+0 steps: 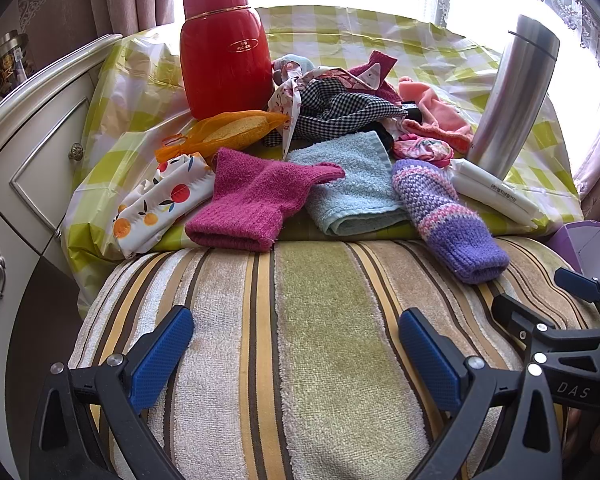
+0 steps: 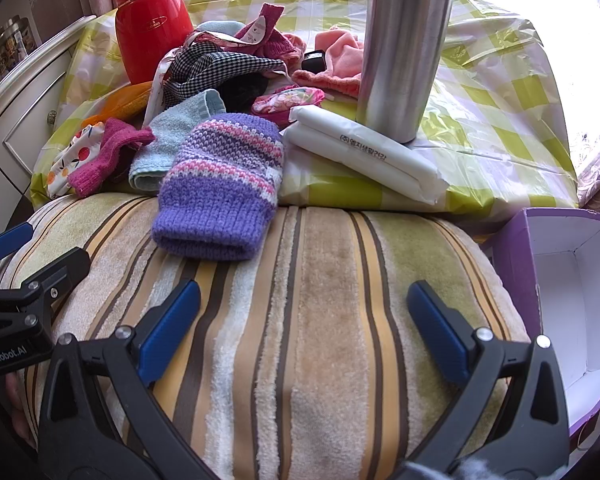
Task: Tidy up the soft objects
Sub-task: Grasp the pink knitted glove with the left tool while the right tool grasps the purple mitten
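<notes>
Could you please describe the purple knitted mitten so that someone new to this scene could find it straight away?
Start at the tall steel flask standing on the checked tablecloth. In front of it lies a white packet, and just left of that is the purple knitted mitten, its cuff hanging onto the striped towel. Only it has pink and white bands.

A red bottle [image 1: 224, 44] stands at eleven o'clock on the worktop [image 1: 440, 44]. A shiny metal cup [image 1: 512, 96] stands at two o'clock. A white cabinet [image 1: 32, 152] is at nine o'clock.
</notes>
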Demonstrator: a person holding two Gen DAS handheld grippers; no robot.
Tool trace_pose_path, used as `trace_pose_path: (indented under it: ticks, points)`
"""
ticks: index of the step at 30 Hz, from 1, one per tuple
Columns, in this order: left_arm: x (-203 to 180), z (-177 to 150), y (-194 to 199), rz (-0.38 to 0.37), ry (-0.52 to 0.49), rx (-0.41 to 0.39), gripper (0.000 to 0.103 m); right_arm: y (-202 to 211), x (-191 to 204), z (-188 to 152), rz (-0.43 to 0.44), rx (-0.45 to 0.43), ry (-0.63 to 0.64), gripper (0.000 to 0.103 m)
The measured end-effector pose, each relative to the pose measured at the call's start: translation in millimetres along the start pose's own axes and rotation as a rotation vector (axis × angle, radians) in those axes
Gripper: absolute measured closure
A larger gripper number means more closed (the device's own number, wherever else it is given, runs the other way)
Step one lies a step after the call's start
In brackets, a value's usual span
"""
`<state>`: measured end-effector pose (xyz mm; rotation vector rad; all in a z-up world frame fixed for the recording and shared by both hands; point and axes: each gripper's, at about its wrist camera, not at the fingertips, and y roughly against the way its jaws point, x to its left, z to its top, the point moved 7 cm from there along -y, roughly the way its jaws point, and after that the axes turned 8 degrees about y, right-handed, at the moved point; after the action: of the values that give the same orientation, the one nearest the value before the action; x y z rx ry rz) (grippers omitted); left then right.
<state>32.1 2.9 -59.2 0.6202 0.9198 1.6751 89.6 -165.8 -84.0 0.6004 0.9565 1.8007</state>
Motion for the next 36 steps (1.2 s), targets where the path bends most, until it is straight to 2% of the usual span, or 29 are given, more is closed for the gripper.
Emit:
trace_pose_path:
  ticks: [12, 16, 18, 22, 26, 27, 29, 30, 32, 34, 36]
  points:
    - [1.1, 2.9, 1.8, -0.018, 0.015, -0.003, 0.0, -0.1, 0.5, -1.0, 0.0, 0.0, 0.0, 0.0]
    - [9.4, 15.9, 2.8, -0.074, 0.07, 0.005, 0.0, 0.9, 0.7, -0.2, 0.007, 0.003, -0.003, 0.0]
    - [15.1, 27.5, -2.0, -0.068, 0.079, 0.008, 0.003, 1.2, 2.3, 1.6, 0.008, 0.009, 0.003, 0.0]
    - [21.8, 51.2, -25.2, -0.041, 0.048, 0.055, 0.008, -0.6, 7.6, 8.7, 0.037, 0.018, 0.015, 0.0]
    - [21.1, 63.1, -61.4, 0.018, -0.045, 0.156, 0.009, -4.3, 12.7, 19.9, 0.092, 0.021, -0.006, 0.0]
    - [21.2, 63.1, -69.8, 0.04, -0.067, 0.178, 0.013, -5.4, 14.5, 23.3, 0.105, 0.022, -0.011, 0.0]
    - [23.6, 65.3, -81.8, 0.056, -0.083, 0.199, 0.028, -9.4, 19.0, 30.5, 0.123, 0.026, -0.008, 0.0]
    - [27.3, 65.7, -86.6, 0.071, -0.076, 0.209, 0.048, -11.7, 20.4, 33.9, 0.129, 0.029, -0.008, 0.0]
    - [29.8, 67.6, -84.7, 0.057, -0.061, 0.191, 0.056, -17.3, 23.5, 42.9, 0.138, 0.032, -0.012, 0.0]
    - [28.9, 66.8, -73.5, 0.032, -0.06, 0.145, 0.071, -21.3, 26.3, 50.3, 0.137, 0.034, -0.005, 0.0]
    - [29.7, 65.0, -62.1, 0.016, -0.05, 0.102, 0.078, -26.1, 31.2, 56.8, 0.139, 0.037, 0.012, 0.0]
